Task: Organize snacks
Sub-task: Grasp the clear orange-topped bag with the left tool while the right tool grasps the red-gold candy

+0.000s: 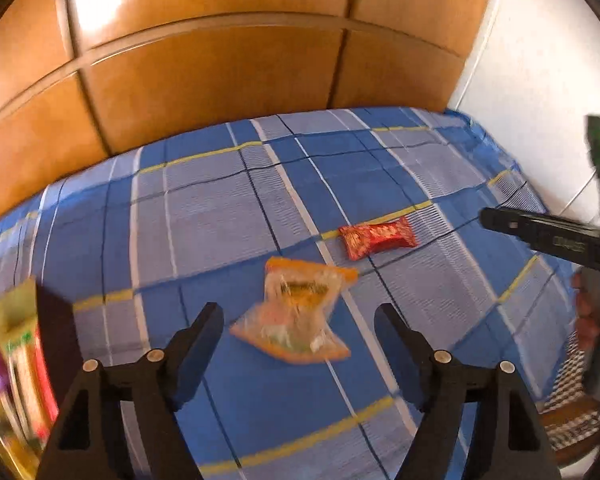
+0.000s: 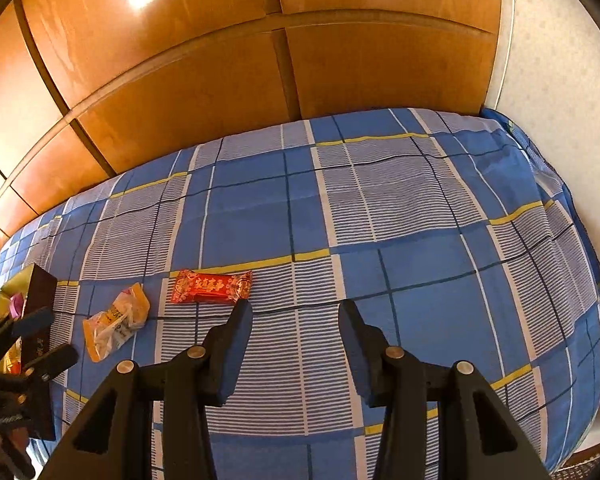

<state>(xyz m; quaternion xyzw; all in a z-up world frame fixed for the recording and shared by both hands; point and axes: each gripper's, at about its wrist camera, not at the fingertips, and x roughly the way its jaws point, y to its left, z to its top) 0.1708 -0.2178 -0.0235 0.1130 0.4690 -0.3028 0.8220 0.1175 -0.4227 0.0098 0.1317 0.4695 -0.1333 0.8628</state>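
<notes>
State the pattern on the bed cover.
Blue and grey-striped plaid with yellow lines on the bed cover; clearest in right wrist view.

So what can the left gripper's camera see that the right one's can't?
Only the left view shows the left gripper head-on, open and empty, with a hand holding the other tool at its right edge. Only the right view shows the right gripper head-on, open and empty. Both show the clear orange packet, the red packet, the box of snacks and the plaid sheet.
</notes>
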